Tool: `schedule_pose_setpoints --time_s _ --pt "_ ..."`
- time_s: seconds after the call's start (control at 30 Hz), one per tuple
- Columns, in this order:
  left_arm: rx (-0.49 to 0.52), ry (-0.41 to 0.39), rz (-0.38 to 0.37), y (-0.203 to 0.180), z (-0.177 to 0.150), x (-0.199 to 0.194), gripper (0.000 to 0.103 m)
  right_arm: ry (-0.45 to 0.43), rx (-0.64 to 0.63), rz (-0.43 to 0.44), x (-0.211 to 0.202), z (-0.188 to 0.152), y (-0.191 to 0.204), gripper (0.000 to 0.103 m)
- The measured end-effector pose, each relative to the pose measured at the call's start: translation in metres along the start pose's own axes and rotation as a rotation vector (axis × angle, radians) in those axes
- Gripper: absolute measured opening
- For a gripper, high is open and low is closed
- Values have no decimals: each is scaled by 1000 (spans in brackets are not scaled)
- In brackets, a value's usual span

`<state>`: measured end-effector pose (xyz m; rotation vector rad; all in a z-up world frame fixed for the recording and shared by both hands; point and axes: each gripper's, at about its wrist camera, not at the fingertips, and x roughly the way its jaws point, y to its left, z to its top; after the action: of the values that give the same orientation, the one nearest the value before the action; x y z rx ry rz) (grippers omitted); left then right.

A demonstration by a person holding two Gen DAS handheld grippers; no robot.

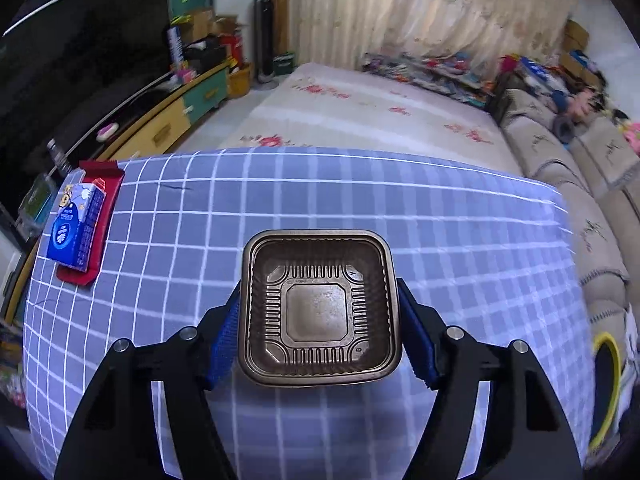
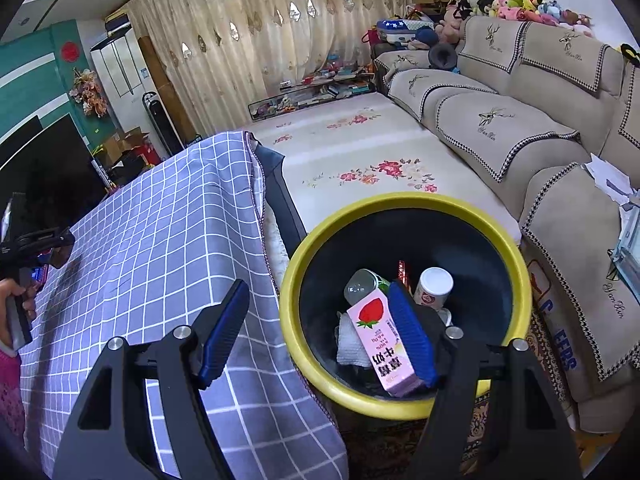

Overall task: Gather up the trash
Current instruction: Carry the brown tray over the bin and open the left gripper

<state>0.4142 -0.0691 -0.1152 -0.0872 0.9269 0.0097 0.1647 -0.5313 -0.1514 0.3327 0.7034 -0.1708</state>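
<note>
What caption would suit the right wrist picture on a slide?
Open right gripper above a yellow-rimmed bin holding a pink strawberry milk carton, beside the checked tablecloth.

The bench point(image 1: 440, 216) wears a purple-blue cloth with thin white lines that make squares. A brown tray point(image 1: 320, 308) has little ridges all around its shiny middle. The left gripper point(image 1: 320, 320) is black with bright blue pads point(image 1: 224, 344), and the right gripper point(image 2: 316, 328) looks the same. A blue carton point(image 1: 74, 228) with white marks lies on a red box point(image 1: 100, 220). The trash bin point(image 2: 344, 396) is black inside with a yellow rim. In it lies a pink carton point(image 2: 378, 344) (a red strawberry is on it). The sofa point(image 2: 520, 120) is beige with black-and-white edges.
</note>
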Motion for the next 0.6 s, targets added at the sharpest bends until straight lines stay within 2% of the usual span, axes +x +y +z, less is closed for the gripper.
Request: schedule_pose_setpoints --time_s 0.2,0.37,0.53,0.6 --pt "135 -43 -127 -54 -43 -65 69 -27 -5 -15 -24 -7 -9 68" --pt "271 -44 -283 -130 -84 -109 69 -66 1 -48 -46 -10 -25 68" --pt "408 11 -448 -223 -116 -132 69 -107 32 -84 -68 -13 -55 70" --pt "474 19 -472 -260 -129 -135 69 -115 49 -98 -74 -15 -68 70"
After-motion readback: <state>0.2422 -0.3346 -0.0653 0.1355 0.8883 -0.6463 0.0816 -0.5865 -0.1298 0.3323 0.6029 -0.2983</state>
